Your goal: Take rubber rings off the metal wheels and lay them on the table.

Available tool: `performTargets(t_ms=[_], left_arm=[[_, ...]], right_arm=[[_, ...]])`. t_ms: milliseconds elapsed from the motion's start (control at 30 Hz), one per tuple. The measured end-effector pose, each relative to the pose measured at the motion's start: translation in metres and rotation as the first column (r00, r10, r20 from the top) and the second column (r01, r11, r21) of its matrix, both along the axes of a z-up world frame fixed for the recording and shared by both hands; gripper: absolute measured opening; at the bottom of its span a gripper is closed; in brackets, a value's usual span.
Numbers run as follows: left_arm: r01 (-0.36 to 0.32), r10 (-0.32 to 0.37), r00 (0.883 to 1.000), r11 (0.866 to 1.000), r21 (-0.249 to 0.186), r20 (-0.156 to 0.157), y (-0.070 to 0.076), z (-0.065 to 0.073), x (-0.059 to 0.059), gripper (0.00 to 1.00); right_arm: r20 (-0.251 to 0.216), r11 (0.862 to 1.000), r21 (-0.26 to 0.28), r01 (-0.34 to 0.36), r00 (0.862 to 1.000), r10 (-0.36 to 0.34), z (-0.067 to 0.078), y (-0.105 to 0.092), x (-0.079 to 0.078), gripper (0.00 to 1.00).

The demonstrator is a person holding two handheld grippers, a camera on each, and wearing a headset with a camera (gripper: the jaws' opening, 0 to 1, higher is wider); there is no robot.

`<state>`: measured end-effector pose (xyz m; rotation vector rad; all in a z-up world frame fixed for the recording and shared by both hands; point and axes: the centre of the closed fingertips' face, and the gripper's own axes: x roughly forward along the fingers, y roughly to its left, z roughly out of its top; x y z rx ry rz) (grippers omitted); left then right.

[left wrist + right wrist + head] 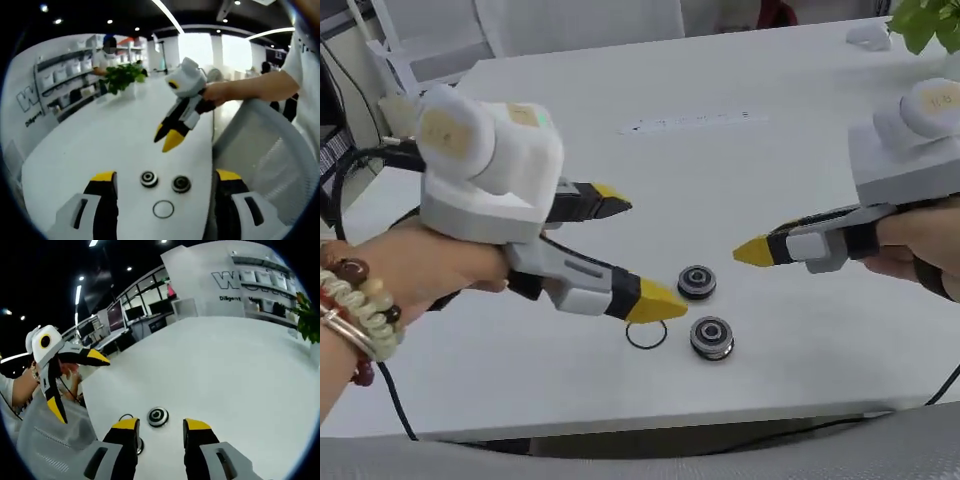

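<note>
We log a white worktop with a plain matte surface. Near its front edge a metal wheel lies flat. A second metal wheel sits just in front of it, the two close but apart. A loose black rubber ring lies flat just left of the nearer wheel, not touching. Mid-worktop we note a pale printed strip. At the far right corner we see a potted plant and beside it a small white object.
</note>
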<state>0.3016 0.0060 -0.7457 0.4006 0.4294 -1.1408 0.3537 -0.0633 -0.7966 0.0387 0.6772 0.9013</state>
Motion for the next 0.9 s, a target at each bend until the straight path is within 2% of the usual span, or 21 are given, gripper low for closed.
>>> performTargets(t_ms=[67,133,300,433,500,567,633,767,900], left_arm=[[0.047,-0.047,0.999,0.998,0.029,-0.013,-0.007,-0.006,-0.003,0.8],[0.065,-0.066,0.998,0.997,0.049,0.004,-0.012,-0.009,0.0,0.8],[0.092,-0.092,0.996,0.995,0.034,0.004,-0.025,-0.015,0.008,0.76],[0.118,-0.119,0.993,0.992,0.048,0.008,-0.032,-0.03,0.01,0.71],[0.123,-0.124,0.992,0.99,0.063,0.003,-0.034,-0.038,0.009,0.69],[0.143,-0.144,0.989,0.986,0.085,0.01,-0.035,-0.046,0.003,0.68],[0.148,-0.15,0.989,0.985,0.087,0.013,-0.035,-0.054,-0.002,0.64],[0.145,-0.144,0.989,0.986,0.079,-0.022,-0.032,-0.069,-0.005,0.6],[0.131,-0.128,0.991,0.985,0.108,-0.034,-0.029,-0.082,-0.006,0.54]], right_arm=[[-0.021,1.0,0.005,0.012,1.0,-0.012,-0.003,-0.001,0.001,0.32],[-0.021,1.0,-0.006,0.003,1.0,-0.003,-0.006,0.0,-0.001,0.31],[-0.024,1.0,-0.01,-0.028,0.999,0.028,-0.009,0.005,-0.004,0.31],[-0.037,0.998,0.008,-0.069,0.997,0.069,-0.01,0.014,-0.008,0.28],[-0.038,0.997,0.007,-0.079,0.996,0.079,-0.011,0.016,-0.008,0.27],[-0.038,0.996,0.009,-0.086,0.996,0.086,-0.012,0.017,-0.009,0.27],[-0.045,0.995,0.021,-0.095,0.994,0.096,-0.012,0.019,-0.012,0.27],[-0.054,0.994,0.027,-0.105,0.993,0.106,-0.015,0.021,-0.015,0.26],[-0.075,0.991,0.013,-0.131,0.989,0.131,-0.024,0.022,-0.022,0.26]])
